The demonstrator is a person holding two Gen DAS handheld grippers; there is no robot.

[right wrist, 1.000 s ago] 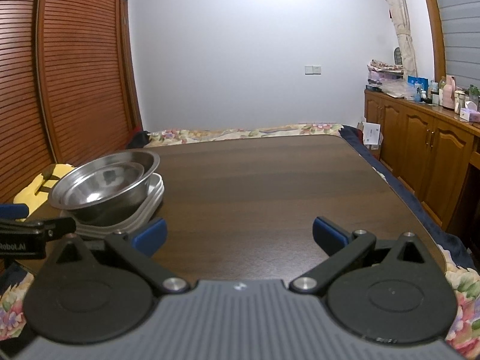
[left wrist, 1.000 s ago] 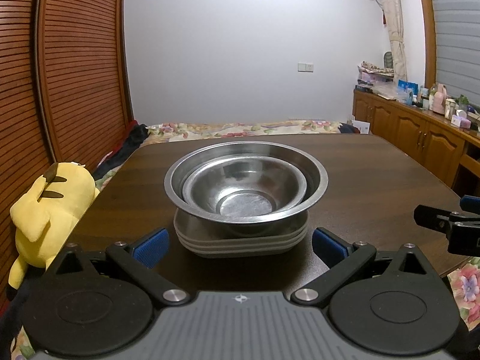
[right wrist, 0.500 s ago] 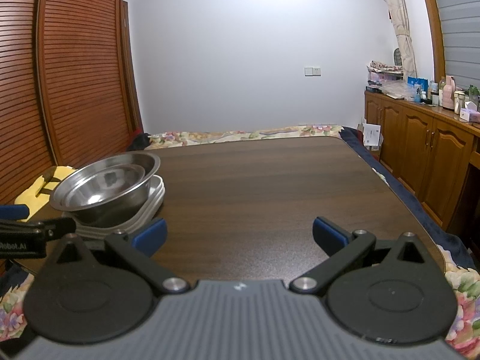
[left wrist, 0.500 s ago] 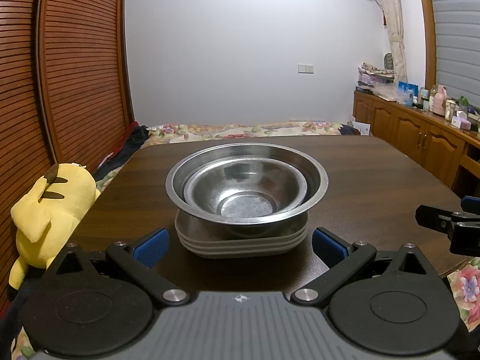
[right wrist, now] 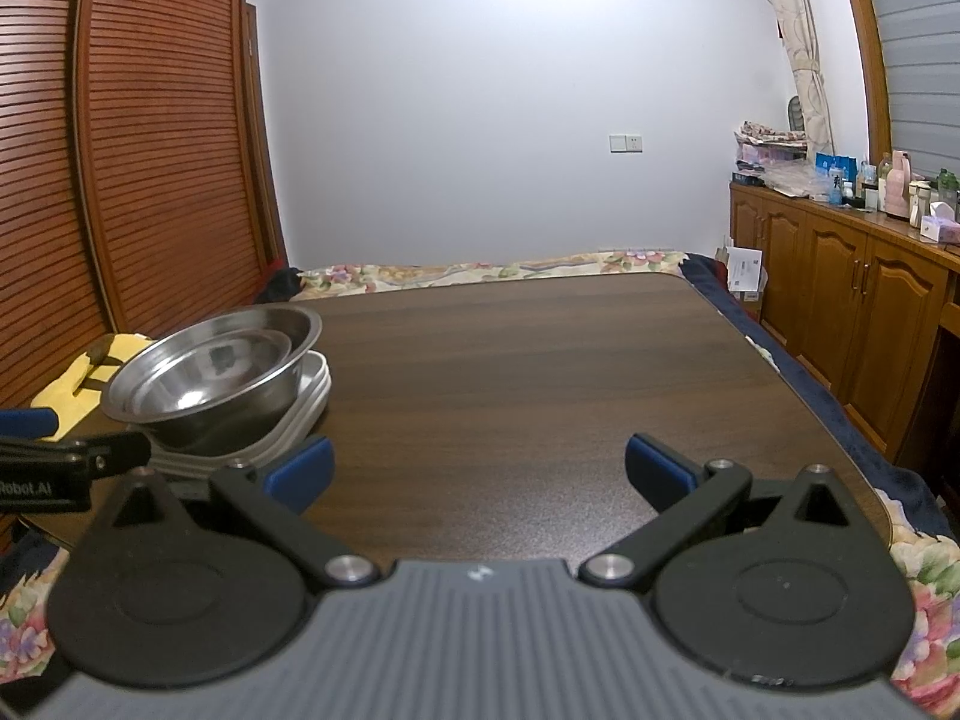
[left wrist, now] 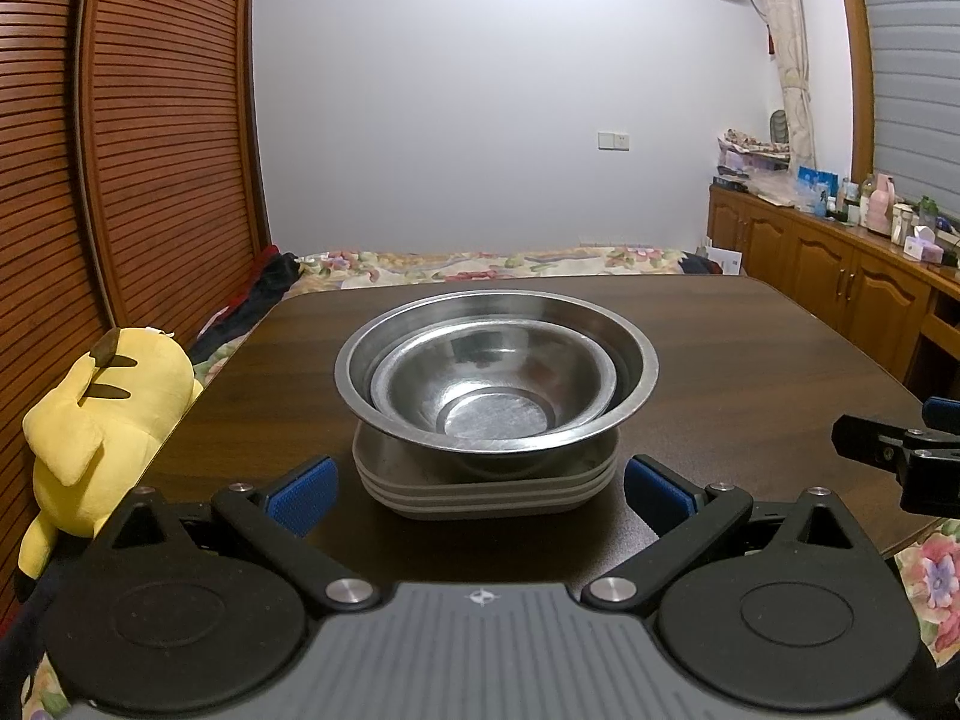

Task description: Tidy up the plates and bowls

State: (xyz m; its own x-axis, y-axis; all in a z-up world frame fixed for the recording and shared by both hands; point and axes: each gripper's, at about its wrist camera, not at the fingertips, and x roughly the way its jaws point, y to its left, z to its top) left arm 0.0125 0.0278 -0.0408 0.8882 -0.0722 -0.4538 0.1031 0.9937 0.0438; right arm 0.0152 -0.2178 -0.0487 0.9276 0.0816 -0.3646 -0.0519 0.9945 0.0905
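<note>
Steel bowls, a small bowl nested in a large bowl, sit on stacked grey plates at the centre of the left wrist view, dead ahead of the left claw, whose blue pads spread wide to either side of the pile. From the right claw, equally agape and empty over bare tabletop, the stack lies at left of frame. Any coming grasp likely favours the left claw, which is nearer.

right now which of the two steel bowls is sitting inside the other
The smaller steel bowl is the nested one: its rim sits below and within the rim of the larger steel bowl, which rests on the stack of grey plates.
</note>
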